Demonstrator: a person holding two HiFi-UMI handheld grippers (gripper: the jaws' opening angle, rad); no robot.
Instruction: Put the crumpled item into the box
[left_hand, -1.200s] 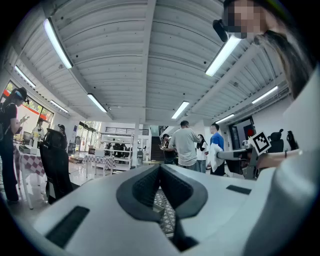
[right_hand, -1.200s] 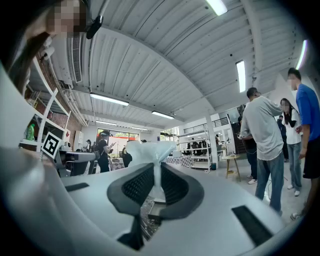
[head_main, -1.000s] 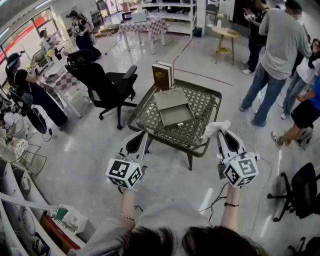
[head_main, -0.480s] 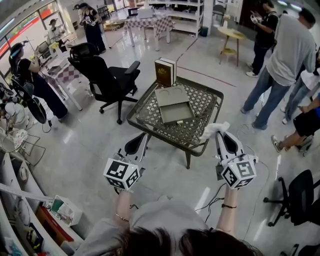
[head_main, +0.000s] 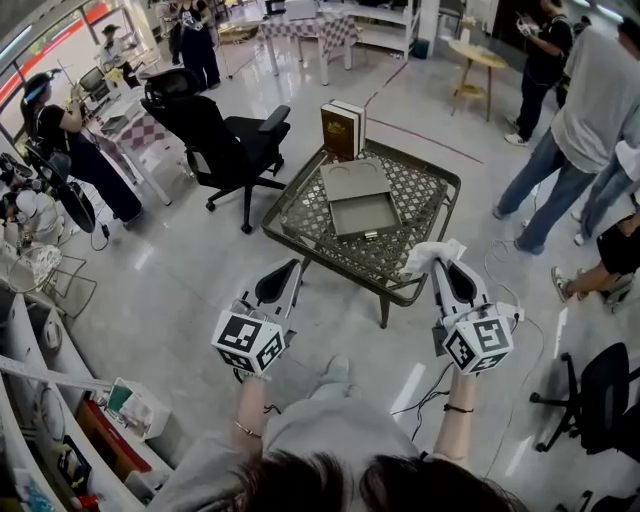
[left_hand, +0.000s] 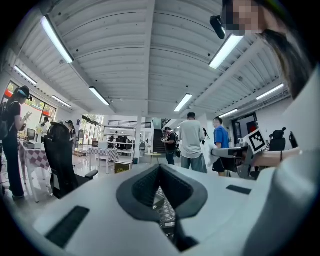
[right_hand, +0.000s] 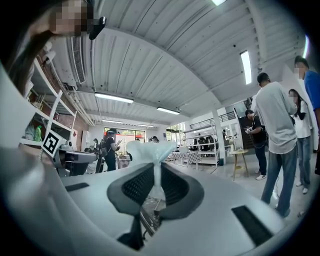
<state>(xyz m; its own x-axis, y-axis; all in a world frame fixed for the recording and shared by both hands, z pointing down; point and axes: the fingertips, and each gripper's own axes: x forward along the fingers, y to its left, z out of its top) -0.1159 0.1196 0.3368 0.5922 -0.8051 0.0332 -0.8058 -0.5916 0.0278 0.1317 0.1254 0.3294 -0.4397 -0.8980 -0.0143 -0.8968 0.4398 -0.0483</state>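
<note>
A white crumpled item (head_main: 428, 256) sticks out of my right gripper (head_main: 445, 264), whose jaws are shut on it; in the right gripper view the crumpled item (right_hand: 150, 149) fans out above the pads (right_hand: 172, 186). The grey box (head_main: 364, 214) lies open on the lattice table (head_main: 432, 216), its lid (head_main: 353, 180) just behind it. My right gripper hovers over the table's near right corner, short of the box. My left gripper (head_main: 291, 270) hangs beside the table's near left edge, shut with nothing in it; its pads (left_hand: 145, 185) meet at the tips.
A brown book-like case (head_main: 341, 128) stands upright at the table's far edge. A black office chair (head_main: 226, 150) is left of the table. People (head_main: 590, 110) stand to the right, with another black chair (head_main: 603, 385) at the lower right. Shelving (head_main: 40, 400) runs along the left.
Both grippers keep their pose and the white item stays held. The view has shifted a little, and the table now sits slightly farther right in it.
</note>
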